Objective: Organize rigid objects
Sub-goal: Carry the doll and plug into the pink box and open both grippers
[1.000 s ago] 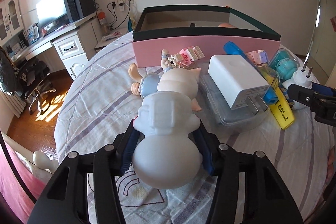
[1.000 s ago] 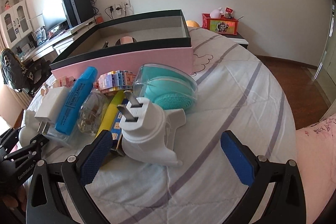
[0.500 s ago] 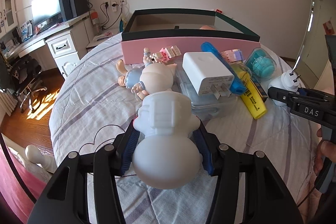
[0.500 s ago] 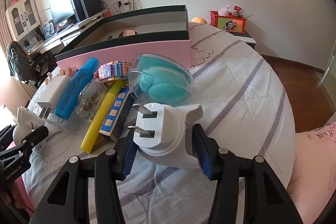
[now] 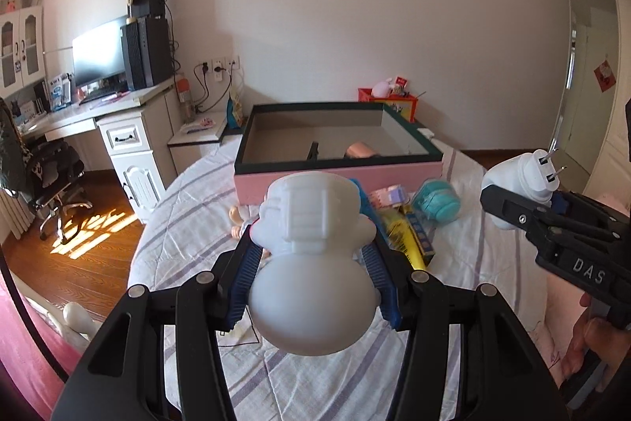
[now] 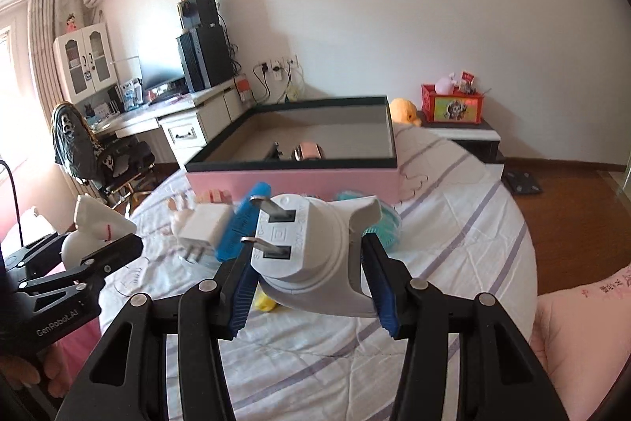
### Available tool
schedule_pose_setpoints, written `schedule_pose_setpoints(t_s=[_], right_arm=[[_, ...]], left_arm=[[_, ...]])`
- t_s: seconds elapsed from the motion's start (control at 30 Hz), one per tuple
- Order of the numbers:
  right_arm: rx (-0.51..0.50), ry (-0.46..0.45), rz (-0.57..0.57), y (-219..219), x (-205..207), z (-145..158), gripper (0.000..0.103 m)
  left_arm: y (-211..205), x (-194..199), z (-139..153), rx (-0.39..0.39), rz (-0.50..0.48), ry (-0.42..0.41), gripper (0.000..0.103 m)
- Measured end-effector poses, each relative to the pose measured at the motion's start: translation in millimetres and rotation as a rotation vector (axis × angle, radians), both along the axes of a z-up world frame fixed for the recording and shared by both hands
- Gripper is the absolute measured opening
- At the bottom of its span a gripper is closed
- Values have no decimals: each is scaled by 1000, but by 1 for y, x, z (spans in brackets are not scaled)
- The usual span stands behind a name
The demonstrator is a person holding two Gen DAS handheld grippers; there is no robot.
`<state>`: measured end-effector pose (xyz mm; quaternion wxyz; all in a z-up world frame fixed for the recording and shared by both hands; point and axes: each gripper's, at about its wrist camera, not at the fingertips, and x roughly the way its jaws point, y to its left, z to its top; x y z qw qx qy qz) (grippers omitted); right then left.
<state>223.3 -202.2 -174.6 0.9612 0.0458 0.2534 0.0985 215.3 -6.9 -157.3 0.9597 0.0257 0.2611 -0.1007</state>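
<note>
Bed (image 6: 453,223); pink box (image 6: 295,180) holds pink cylinder (image 6: 309,149).

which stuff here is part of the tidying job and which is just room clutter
Job: white figure in left claw; white plug in right claw; pink box; white charger; blue marker.

Lying about: monitor; office chair; red box.

Both wrist views look along gripper fingers, above bed, toward shared pink box (image 5: 335,180) (image 6: 292,180).
</note>
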Motion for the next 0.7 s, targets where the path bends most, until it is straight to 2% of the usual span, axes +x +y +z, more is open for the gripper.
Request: schedule_pose_setpoints(t_s=[0.17, 0.27, 0.47, 0.7], right_arm=[[-23, -118, 29, 19, -33, 37, 52], [-27, -180, 15, 25, -52, 55, 52], [-45, -249, 26, 37, -83, 81, 52], [-53, -286, 36, 44, -108, 95, 52]], left_arm=[[-3, -36, 38, -18, -8, -117, 53], [-1, -56, 55, -33, 27, -192, 53], [3, -88, 77, -43, 30, -254, 53], [5, -111, 88, -29, 47, -302, 53]])
